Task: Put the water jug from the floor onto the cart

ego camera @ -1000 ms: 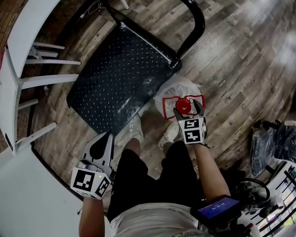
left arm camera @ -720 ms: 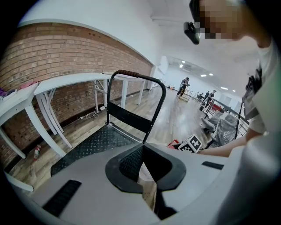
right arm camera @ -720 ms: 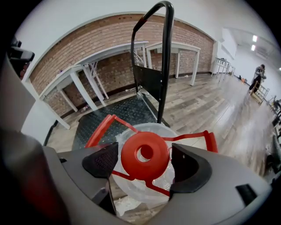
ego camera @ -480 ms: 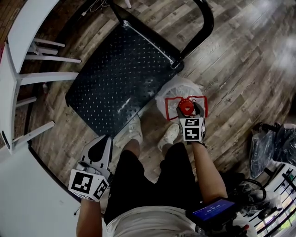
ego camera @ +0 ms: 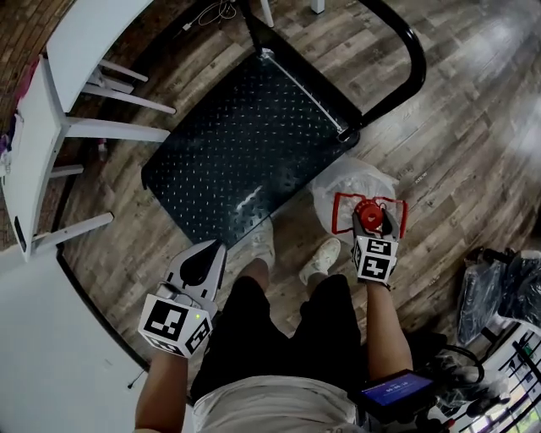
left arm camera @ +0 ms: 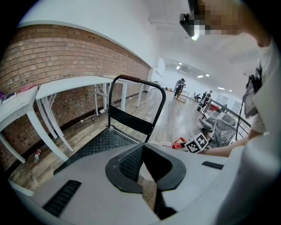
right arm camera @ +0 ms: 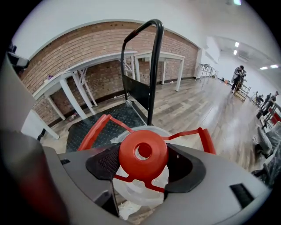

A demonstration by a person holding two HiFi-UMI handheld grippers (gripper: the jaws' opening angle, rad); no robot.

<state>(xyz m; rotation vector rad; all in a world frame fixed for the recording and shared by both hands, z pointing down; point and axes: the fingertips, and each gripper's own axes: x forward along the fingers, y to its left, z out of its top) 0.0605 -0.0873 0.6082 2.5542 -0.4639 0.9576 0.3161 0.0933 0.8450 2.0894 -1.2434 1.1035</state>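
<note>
The water jug [ego camera: 348, 188], clear with a red cap [ego camera: 369, 217] and a red carry handle [ego camera: 340, 205], stands on the wooden floor beside the cart's near right corner. My right gripper [ego camera: 372, 221] points steeply down onto its top. Its jaws have just been closing, and the pads now sit against both sides of the cap [right arm camera: 142, 154]. The black studded cart [ego camera: 245, 144] lies to the jug's left, with its push handle [ego camera: 407, 63] at the far end. My left gripper [ego camera: 207, 254] hangs by the person's left leg, shut and holding nothing.
White tables [ego camera: 51, 127] stand along the left side, by the brick wall [left arm camera: 52, 57]. The person's shoes [ego camera: 258, 245] are between the cart and the jug. Bagged gear [ego camera: 499, 279] lies on the floor at the right, and a cable [ego camera: 211, 13] beyond the cart.
The right gripper's jaws have narrowed onto the red cap and the wrist has rolled a little. The left gripper has drifted slightly sideways. The jug still stands on the floor.
</note>
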